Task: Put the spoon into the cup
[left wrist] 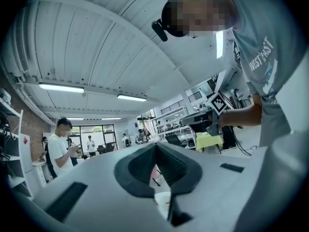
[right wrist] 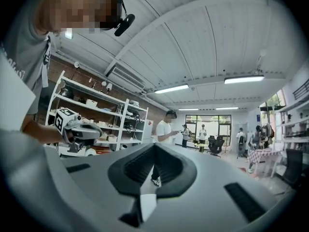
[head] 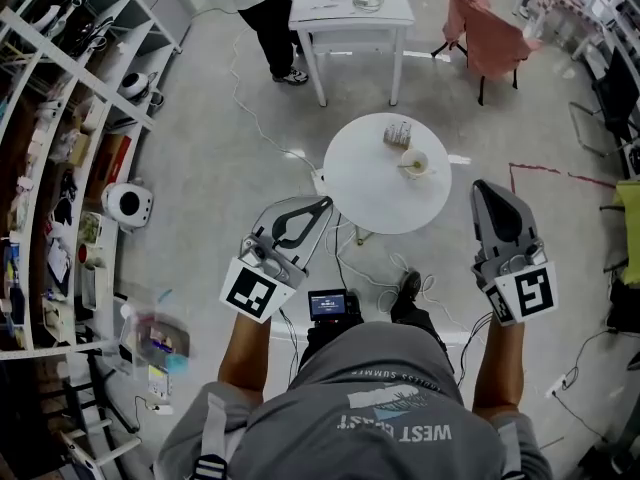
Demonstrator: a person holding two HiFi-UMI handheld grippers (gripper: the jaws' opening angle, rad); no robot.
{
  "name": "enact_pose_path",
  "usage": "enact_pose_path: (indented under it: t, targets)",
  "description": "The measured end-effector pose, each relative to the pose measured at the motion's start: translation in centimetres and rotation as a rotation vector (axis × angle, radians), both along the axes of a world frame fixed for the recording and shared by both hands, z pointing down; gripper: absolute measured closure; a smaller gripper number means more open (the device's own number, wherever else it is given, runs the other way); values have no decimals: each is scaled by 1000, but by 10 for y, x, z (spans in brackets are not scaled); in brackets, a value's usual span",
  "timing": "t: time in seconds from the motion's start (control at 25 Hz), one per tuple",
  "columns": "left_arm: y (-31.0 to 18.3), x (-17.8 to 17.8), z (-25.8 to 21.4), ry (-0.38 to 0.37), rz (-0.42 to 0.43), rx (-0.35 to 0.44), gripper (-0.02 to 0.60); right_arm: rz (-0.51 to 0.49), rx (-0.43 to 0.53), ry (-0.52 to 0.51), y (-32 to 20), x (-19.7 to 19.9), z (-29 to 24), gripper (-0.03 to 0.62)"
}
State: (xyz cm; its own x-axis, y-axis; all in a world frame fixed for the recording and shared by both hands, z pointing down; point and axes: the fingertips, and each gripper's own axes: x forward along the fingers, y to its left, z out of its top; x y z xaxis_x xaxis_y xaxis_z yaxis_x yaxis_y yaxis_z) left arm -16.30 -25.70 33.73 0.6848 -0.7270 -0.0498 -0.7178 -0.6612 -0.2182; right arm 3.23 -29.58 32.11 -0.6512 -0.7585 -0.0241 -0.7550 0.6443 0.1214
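Head view leaves spoon (head: 408,165) in cup (head: 424,158) indistinct.

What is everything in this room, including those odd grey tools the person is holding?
round table: one, white, centre
cup: one, pale, on round table
spoon: one, dark, in cup
stand: one, small, brownish, beside cup
desk: one, white, top
chair: one, pink, top right
shelves: one unit, white, left
bystander: one, white top, dark trousers, by desk
cables: several, on floor
left gripper: one, grey, shut, empty
right gripper: one, grey, shut, empty
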Motion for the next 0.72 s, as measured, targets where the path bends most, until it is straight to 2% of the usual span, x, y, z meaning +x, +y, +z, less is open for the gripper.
enact_pose_path:
  t: [0.72]
  targets:
    - [35,6,-17,-20,63,48,578,29,89,1,72,8,-52,592]
